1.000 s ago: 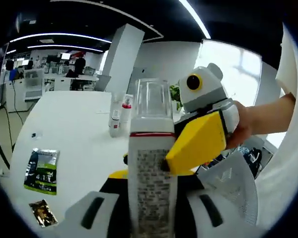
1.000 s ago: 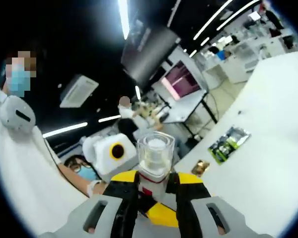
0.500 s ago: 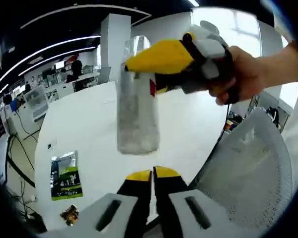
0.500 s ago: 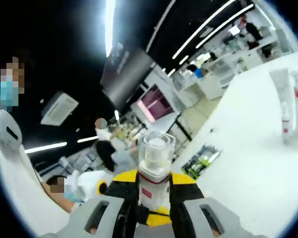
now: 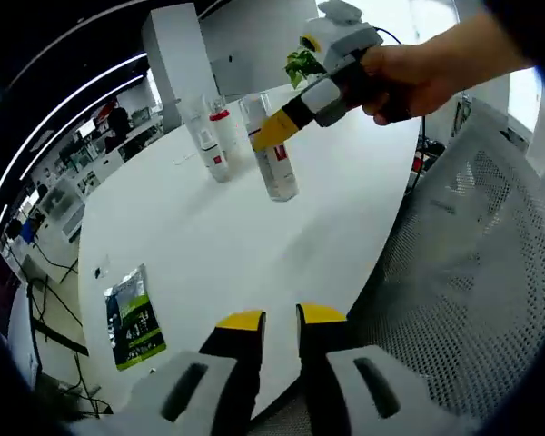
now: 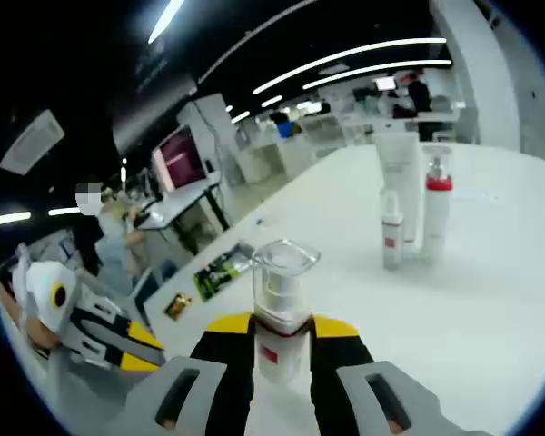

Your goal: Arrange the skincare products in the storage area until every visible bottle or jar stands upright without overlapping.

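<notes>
In the left gripper view, the left gripper hangs near the edge of the white table, its yellow-tipped jaws nearly together with nothing between them. Across the table the right gripper, held in a hand, clamps a pump bottle whose base is on the tabletop, near a tube and a red-collared bottle. A green packet lies near the edge

In the right gripper view, the jaws grip the bottle's neck below its clear cap; the tube, red-collared bottle and a small bottle stand upright beyond
</notes>
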`<act>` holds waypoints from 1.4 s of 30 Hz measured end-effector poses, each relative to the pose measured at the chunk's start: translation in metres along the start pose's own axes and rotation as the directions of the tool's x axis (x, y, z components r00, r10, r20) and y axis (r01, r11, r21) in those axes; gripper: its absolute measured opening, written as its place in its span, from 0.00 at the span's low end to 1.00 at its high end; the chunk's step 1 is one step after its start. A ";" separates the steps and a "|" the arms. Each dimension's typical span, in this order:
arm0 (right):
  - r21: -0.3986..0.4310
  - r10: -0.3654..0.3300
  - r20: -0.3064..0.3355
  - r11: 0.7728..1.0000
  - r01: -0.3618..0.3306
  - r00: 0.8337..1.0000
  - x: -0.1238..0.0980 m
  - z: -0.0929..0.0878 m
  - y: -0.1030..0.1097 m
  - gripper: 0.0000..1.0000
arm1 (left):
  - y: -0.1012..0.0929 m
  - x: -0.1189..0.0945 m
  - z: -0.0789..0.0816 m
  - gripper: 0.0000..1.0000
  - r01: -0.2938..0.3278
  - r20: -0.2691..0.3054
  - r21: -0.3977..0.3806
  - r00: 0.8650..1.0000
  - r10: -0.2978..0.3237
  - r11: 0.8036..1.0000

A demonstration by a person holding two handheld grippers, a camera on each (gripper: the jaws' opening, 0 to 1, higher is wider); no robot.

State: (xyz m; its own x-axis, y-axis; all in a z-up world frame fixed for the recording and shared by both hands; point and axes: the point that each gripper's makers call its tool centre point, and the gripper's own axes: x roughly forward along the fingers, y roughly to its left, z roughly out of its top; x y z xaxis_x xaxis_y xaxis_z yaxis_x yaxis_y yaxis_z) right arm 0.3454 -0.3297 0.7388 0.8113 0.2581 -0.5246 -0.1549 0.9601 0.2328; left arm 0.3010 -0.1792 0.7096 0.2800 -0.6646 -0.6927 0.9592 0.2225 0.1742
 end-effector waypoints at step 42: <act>-0.144 -0.250 0.152 0.952 0.271 0.956 0.062 0.034 -0.144 0.17 | 0.002 0.003 -0.013 0.11 -0.009 -0.063 0.015 0.998 0.010 1.000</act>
State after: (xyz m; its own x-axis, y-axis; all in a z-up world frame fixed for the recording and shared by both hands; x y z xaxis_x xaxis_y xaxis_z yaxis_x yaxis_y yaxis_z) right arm 0.4373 -0.4560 0.7008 0.9001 -0.0091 -0.4355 -0.0085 0.9992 -0.0386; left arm 0.3035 -0.1715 0.6983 0.2867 -0.6158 -0.7339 0.9571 0.2180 0.1910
